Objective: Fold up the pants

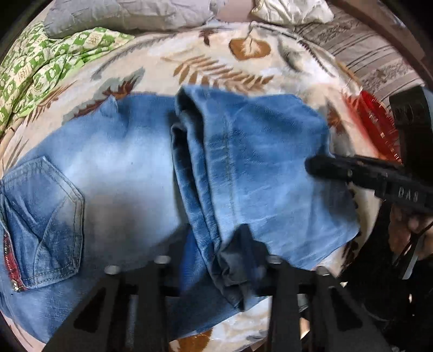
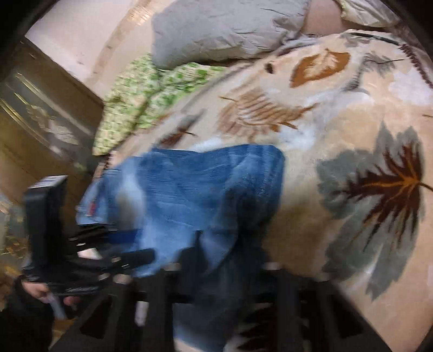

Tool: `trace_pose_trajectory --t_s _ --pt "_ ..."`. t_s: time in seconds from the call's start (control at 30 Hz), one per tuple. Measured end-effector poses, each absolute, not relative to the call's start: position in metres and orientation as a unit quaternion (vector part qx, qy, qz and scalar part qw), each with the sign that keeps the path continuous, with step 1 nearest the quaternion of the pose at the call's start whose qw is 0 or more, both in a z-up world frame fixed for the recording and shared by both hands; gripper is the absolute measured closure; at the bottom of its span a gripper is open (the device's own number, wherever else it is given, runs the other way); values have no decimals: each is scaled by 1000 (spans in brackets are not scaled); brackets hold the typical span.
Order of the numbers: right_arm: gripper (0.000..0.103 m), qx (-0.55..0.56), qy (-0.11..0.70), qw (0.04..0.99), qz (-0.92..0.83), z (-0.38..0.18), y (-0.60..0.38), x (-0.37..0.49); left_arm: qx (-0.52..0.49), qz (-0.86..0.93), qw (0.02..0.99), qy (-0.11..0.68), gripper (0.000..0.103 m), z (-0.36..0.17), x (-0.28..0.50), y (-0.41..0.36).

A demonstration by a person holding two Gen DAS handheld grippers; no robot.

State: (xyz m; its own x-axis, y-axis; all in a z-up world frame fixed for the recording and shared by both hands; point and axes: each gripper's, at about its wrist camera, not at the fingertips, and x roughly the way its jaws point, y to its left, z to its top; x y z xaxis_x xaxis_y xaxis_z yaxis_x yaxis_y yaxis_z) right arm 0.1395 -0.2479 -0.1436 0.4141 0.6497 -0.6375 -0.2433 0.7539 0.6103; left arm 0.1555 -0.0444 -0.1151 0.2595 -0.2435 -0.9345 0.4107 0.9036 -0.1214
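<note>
Light blue jeans (image 1: 113, 173) lie on a leaf-print blanket (image 1: 216, 54), back pocket (image 1: 46, 222) at the left. The leg part (image 1: 259, 168) is folded over the seat. My left gripper (image 1: 216, 260) holds a bunched fold of denim (image 1: 232, 270) between its fingers. My right gripper (image 1: 322, 168) comes in from the right, fingers together on the leg fabric. In the blurred right wrist view the jeans (image 2: 194, 189) hang between the right gripper's fingers (image 2: 224, 260), and the left gripper (image 2: 140, 257) is at the lower left.
A green patterned quilt (image 1: 46, 65) and grey pillow (image 1: 121, 16) lie at the far side. A striped sheet (image 1: 365, 51) is at the right. A wooden cabinet (image 2: 40, 121) stands left of the bed.
</note>
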Motion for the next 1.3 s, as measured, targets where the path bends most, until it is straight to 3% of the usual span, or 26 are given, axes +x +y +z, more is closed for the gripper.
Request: trace_pose_trajectory --t_s 0.07,0.1,0.2,0.27,0.3,0.33,0.37,0.4,0.43,0.57,0.77,0.87,0.93,1.0,1.2,1.3 --pt "91 197 451 825 278 -129 -247 133 71 -213 801 555 87 -100 155 -41" --pt "92 190 438 832 282 -120 -248 129 75 -211 804 551 98 -96 155 -36" --pt "92 154 452 841 252 -123 -246 130 147 -152 785 582 100 -123 161 -27" --pt "86 164 478 829 239 -140 -244 136 134 -159 791 575 100 -128 160 -18" --pt "75 186 489 821 231 -149 -249 137 122 -158 793 575 93 -122 159 -15" --pt "60 208 489 817 225 -153 -256 135 113 -155 795 576 69 -118 160 -12" --pt "49 230 484 813 227 -153 -262 131 97 -150 799 574 52 -111 160 -9" --pt "33 242 479 811 233 -152 -267 127 81 -147 809 564 23 -100 160 -7" --pt "29 249 469 815 233 -148 -272 119 75 -151 819 549 19 -88 160 -9" --pt "29 224 439 839 228 -133 -274 92 90 -164 833 520 18 -61 160 -33" --pt "29 221 418 848 239 -133 -268 66 119 -178 837 504 19 -60 177 -89" --pt "33 231 418 845 243 -138 -266 66 196 -171 838 480 19 -74 187 -118" --pt "34 225 416 848 241 -139 -265 66 239 -152 824 491 24 -93 193 -125" --pt "34 227 421 844 243 -144 -267 66 233 -135 797 540 41 -117 205 -115" --pt "34 243 424 840 236 -151 -275 65 128 -136 810 556 32 -118 210 -76" --pt "33 254 397 853 225 -145 -286 58 104 -131 823 544 21 -103 194 -59"
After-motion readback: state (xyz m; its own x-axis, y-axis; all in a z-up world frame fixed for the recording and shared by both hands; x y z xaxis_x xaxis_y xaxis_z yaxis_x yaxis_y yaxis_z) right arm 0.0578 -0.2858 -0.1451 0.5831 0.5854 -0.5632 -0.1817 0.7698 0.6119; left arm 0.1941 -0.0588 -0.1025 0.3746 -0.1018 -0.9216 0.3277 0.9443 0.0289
